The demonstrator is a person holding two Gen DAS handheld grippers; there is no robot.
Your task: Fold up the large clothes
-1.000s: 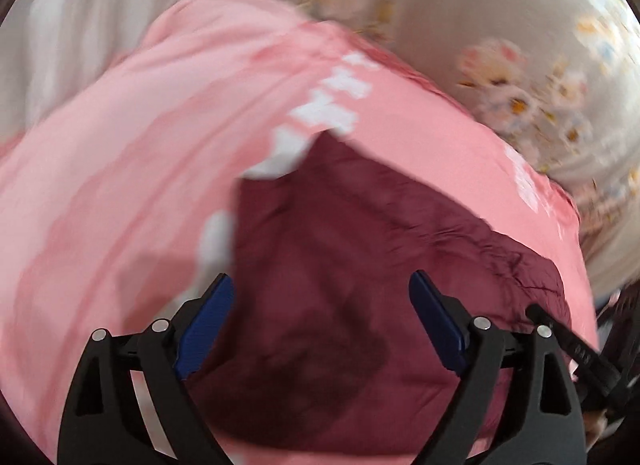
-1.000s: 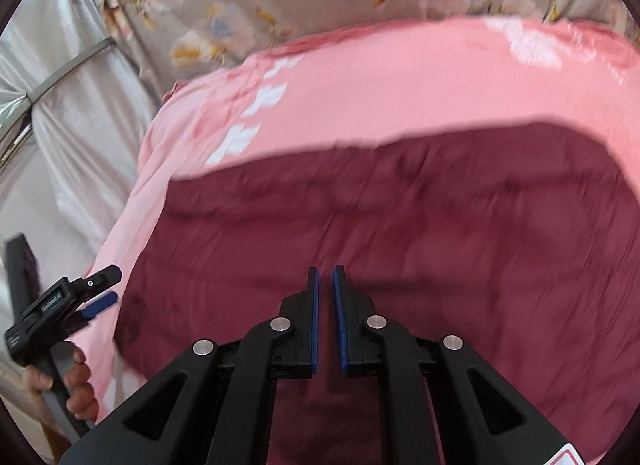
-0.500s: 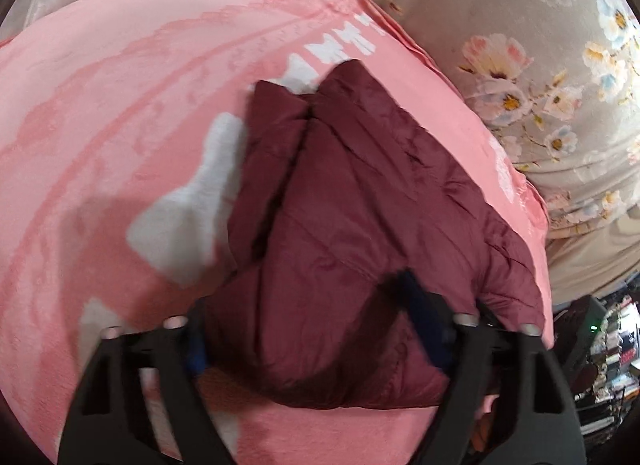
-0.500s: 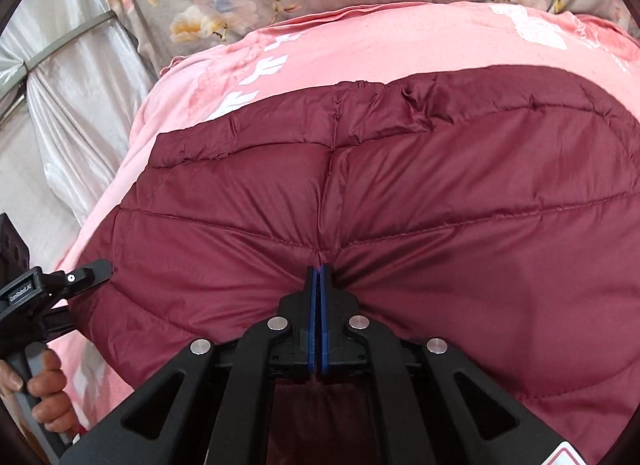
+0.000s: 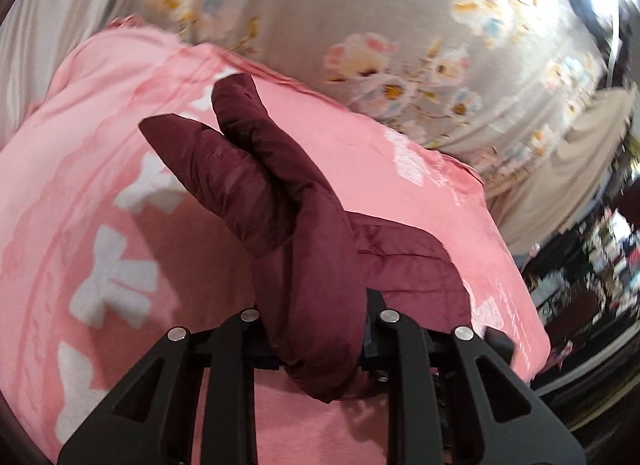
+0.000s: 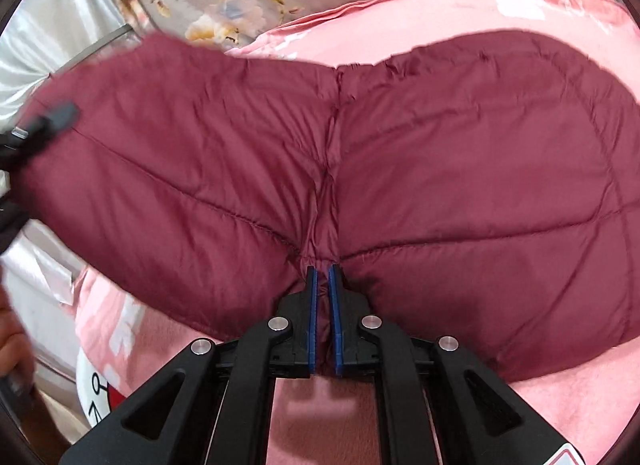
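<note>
Flowered grey bedding (image 5: 360, 13) fills the background beyond both of my tongs, with silvery cloth (image 6: 52, 37) off to the far left of my right tongs. Nearer, a pink blanket (image 5: 80, 193) with white bows lies spread under everything. On it, directly ahead of both tongs, is the dark red padded jacket (image 6: 460, 169), lifted at the near edge and at its left side. My left tongs (image 5: 320, 349) are clamped on a thick fold of the jacket, which rises up and away from them. My right tongs (image 6: 323, 289) are pinched nearly together on a thin gather of jacket fabric at the centre seam (image 6: 332, 145).
</note>
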